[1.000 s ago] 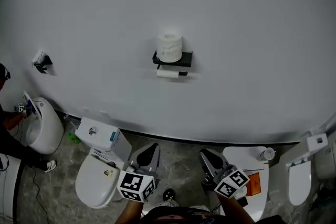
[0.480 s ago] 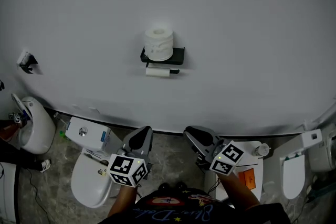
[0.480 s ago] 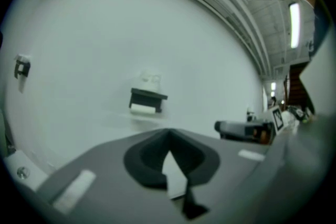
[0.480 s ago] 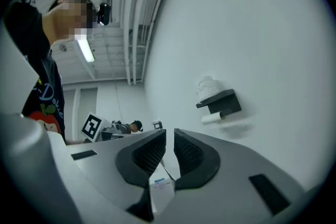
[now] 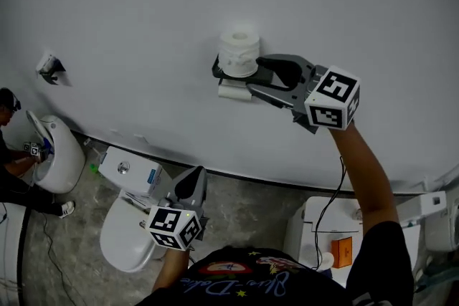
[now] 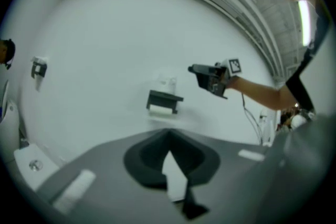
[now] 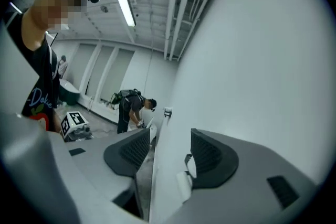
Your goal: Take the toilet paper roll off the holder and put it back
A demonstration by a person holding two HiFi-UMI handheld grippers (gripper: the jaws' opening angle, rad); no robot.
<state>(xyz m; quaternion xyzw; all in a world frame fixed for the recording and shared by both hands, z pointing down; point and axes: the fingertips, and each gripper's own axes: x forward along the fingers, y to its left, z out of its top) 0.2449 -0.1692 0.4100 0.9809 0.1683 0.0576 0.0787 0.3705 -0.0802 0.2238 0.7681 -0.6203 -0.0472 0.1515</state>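
A white toilet paper roll (image 5: pixel 239 52) stands upright on top of the black wall holder (image 5: pixel 221 72). A second roll (image 5: pixel 232 90) hangs on the bar beneath it. My right gripper (image 5: pixel 257 77) is raised to the holder from the right, its tips close beside the rolls. Its jaws are opening, with nothing pressed between the pads (image 7: pixel 210 157). The left gripper view shows the holder (image 6: pixel 164 98) and the right gripper (image 6: pixel 210 77) far off against the wall. My left gripper (image 5: pixel 188 186) hangs low with its jaws shut and empty.
A toilet (image 5: pixel 122 244) with its tank (image 5: pixel 129 172) stands below at left. Another toilet (image 5: pixel 326 236) is at right. A person (image 5: pixel 14 175) crouches by a third toilet (image 5: pixel 57 161) at far left. A small bracket (image 5: pixel 50 68) is on the wall.
My right gripper rose from low beside the left one up to the holder, and its jaws spread apart. The left gripper stayed low and shut.
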